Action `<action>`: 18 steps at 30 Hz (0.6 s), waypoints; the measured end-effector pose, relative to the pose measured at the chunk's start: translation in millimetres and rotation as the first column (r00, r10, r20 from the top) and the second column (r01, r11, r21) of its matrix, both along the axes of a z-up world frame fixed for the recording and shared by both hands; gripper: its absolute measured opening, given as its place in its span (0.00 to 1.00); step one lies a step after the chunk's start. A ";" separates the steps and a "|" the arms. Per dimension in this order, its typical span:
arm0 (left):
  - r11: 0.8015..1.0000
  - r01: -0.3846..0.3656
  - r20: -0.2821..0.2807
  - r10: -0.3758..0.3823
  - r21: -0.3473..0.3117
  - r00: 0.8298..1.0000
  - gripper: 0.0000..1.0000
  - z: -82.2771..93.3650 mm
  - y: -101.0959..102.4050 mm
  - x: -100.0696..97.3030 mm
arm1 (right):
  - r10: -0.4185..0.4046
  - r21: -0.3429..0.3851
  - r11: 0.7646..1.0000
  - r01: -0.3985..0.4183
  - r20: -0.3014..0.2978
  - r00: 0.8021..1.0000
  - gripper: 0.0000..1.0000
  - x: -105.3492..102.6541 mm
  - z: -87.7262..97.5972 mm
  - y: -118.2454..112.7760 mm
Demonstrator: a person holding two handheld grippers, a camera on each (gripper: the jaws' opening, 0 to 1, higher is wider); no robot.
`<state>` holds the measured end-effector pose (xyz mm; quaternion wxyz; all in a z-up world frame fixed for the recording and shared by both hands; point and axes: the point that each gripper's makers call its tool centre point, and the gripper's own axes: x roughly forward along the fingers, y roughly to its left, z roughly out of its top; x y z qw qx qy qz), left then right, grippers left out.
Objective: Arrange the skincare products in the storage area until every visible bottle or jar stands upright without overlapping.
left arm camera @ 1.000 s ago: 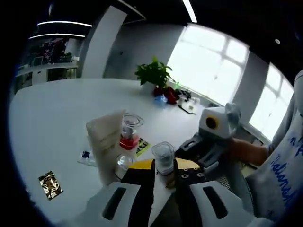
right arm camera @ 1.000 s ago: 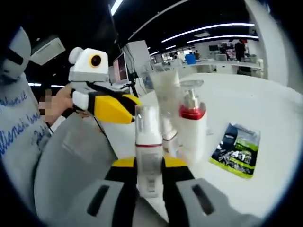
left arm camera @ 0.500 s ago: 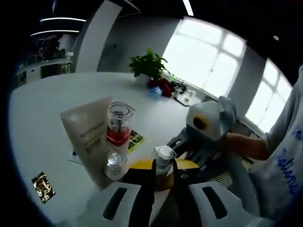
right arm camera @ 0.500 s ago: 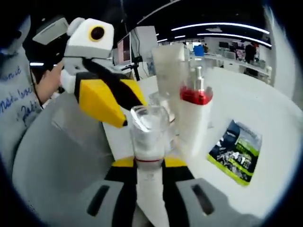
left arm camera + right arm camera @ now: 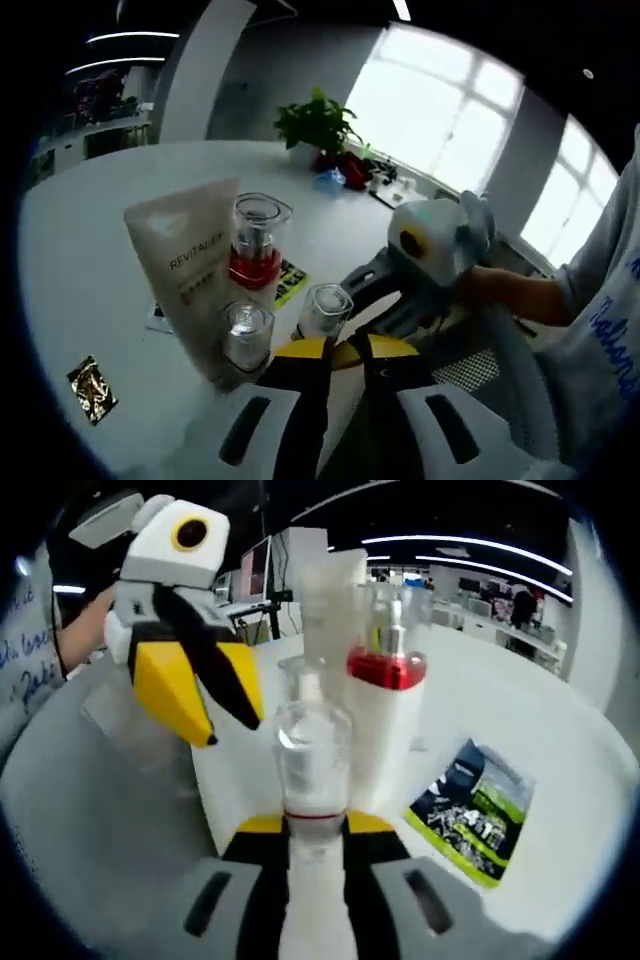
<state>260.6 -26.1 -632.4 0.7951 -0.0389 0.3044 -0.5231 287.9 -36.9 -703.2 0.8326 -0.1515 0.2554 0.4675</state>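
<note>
At left, the white tube [image 5: 190, 275] stood by the red-collared pump bottle [image 5: 256, 255] and a small clear-capped bottle [image 5: 246, 335]. The right gripper [image 5: 315, 830] clamped a clear-capped bottle [image 5: 312, 750] near the table edge. The left gripper [image 5: 340, 360] looked closed and empty. Best lowered vertically, clear of neighbours.

An open-plan office or lab: a large white table [image 5: 90, 250] with a potted green plant [image 5: 318, 128] near bright windows [image 5: 440, 110]; beyond the table, desks, monitors [image 5: 252, 572] and ceiling strip lights [image 5: 470, 548].
</note>
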 end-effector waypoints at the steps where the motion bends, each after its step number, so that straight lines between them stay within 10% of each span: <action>1: 1.000 -0.003 -0.002 0.003 0.002 1.000 0.09 -0.4 1.3 -0.1 | 0.006 -0.001 1.000 -0.006 0.005 1.000 0.19 0.7 -0.1 0.2; 18: 0.999 -0.039 -0.011 0.039 0.015 0.999 0.09 -5.8 14.0 1.5 | -0.030 -0.021 0.999 0.031 0.031 0.999 0.21 7.5 -4.5 -7.2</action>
